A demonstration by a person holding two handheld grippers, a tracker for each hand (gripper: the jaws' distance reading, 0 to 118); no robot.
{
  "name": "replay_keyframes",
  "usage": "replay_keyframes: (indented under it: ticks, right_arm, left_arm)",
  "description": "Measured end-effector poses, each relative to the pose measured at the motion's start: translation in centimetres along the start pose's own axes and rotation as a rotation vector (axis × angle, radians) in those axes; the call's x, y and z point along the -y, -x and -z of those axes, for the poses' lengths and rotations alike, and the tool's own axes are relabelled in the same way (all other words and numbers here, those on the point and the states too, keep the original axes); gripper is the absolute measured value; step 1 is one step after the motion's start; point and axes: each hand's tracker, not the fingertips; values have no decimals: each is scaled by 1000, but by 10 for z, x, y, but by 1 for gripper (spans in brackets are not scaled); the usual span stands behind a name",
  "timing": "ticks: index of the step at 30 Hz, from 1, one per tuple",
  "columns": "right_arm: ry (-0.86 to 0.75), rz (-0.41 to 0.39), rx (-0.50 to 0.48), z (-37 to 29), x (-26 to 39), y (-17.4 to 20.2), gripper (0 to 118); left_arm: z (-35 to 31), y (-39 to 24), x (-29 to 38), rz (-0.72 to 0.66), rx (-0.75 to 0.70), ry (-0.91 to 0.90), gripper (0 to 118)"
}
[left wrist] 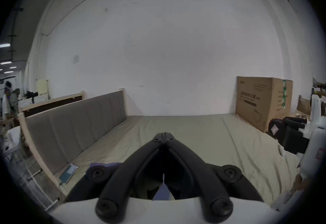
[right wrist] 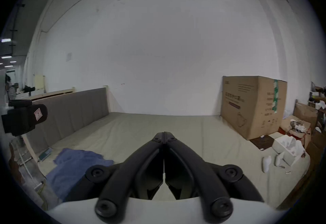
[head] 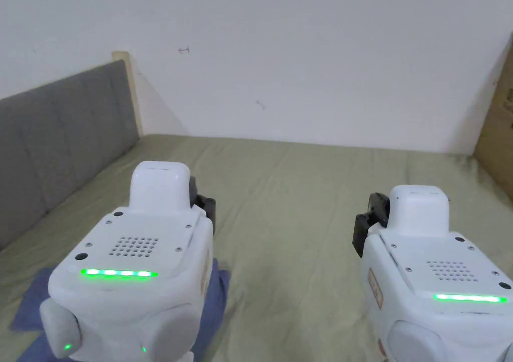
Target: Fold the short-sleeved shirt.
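Blue short-sleeved shirt (right wrist: 77, 166) lies rumpled on bed (head: 300, 202), near side, by grey headboard (head: 60, 142), partly under left tongs (left wrist: 164, 133). Left tongs closed, jaws meeting, nothing gripped. Right tongs (right wrist: 164, 132) same, empty, well apart from shirt. Judged step: reach and spread garment. Do well: open both tongs first, lower to separate shirt edges, pinch single layer, pull flat before any fold.
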Motion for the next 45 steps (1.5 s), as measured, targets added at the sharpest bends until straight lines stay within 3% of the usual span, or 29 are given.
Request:
replay_keyframes:
  ticks: [4,12,20,28,30,31,32,33,34,40,43,44,45]
  right_arm:
    - [18,22,-147,11,-2,37,0]
    - [42,-4,-282,14,2,87,0]
    - [122,-9,-290,24,18,86,0]
    - [227,-7,-229,51,47,69,0]
    - [260,7,-216,59,55,65,0]
    - [281,10,-212,64,59,63,0]
    - [294,10,-205,68,62,63,0]
    - [306,6,-198,73,66,62,0]
    - [320,0,-192,77,69,61,0]
    - [373,-3,-190,91,80,62,0]
    - [391,-16,-201,92,84,63,0]
    - [394,-17,-202,92,85,62,0]
    - [398,-18,-205,92,86,62,0]
  left_arm:
    - [-14,41,-1,23,-162,20,0]
    - [-34,97,2,-47,-300,47,0]
    - [11,109,36,-67,-290,209,0]
    - [132,123,152,-132,-150,716,0]
    - [148,122,176,-139,-133,783,31]
    - [154,121,185,-160,-120,807,54]
    - [158,118,193,-182,-104,824,89]
    - [164,116,199,-196,-92,851,105]
    - [169,115,202,-205,-84,840,109]
    - [194,91,222,-153,-27,920,109]
    - [206,80,247,-149,-4,1045,92]
    - [201,75,251,-63,-64,1032,89]
    - [198,73,245,-56,-26,982,78]
